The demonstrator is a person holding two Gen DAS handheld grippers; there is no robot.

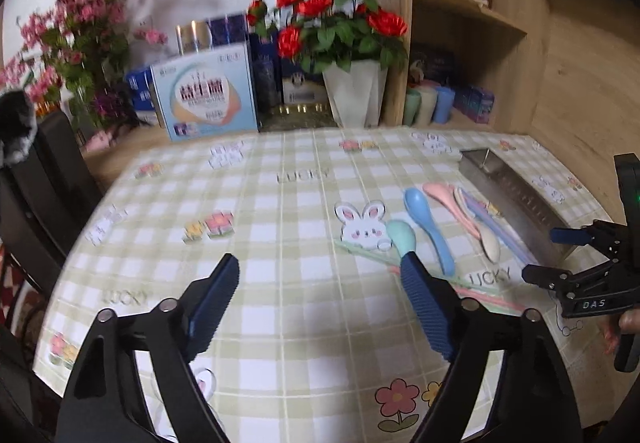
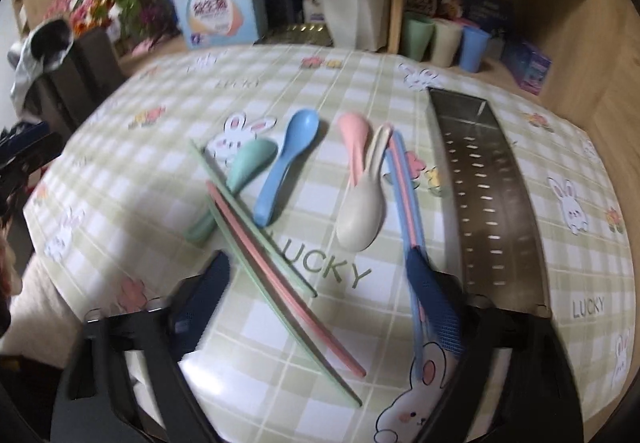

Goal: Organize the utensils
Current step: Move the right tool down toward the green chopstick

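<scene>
- Left wrist view: the left gripper (image 1: 320, 275) hangs over the checked tablecloth (image 1: 256, 203), jaws spread with nothing between them.
- Its right finger (image 1: 430, 307) covers the handle of the green spoon (image 1: 402, 237), which lies just beside the blue spoon (image 1: 428, 223).
- Further right lie the pink spoon (image 1: 444, 197) and cream spoon (image 1: 490, 243), beside the metal tray (image 1: 516, 199) (its inside is hard to see from here).
- The right gripper (image 1: 546, 255) enters from the right edge, jaws apart, empty.
- Behind the table stand a rose pot (image 1: 356, 95) and a box (image 1: 206, 91).
- Right wrist view: the right gripper (image 2: 316, 275) is released, holding nothing, above the pink chopstick (image 2: 280, 279) and green chopsticks (image 2: 260, 231), which run diagonally between its fingers.
- The cream spoon (image 2: 362, 211) lies over the pink spoon (image 2: 352, 135); blue chopsticks (image 2: 406, 195) (one pink among them) pass under the right finger (image 2: 434, 307).
- The tray (image 2: 488, 195) lies to the right, perforated, nothing in it.
- Cups (image 2: 446, 39) stand on the shelf beyond.
</scene>
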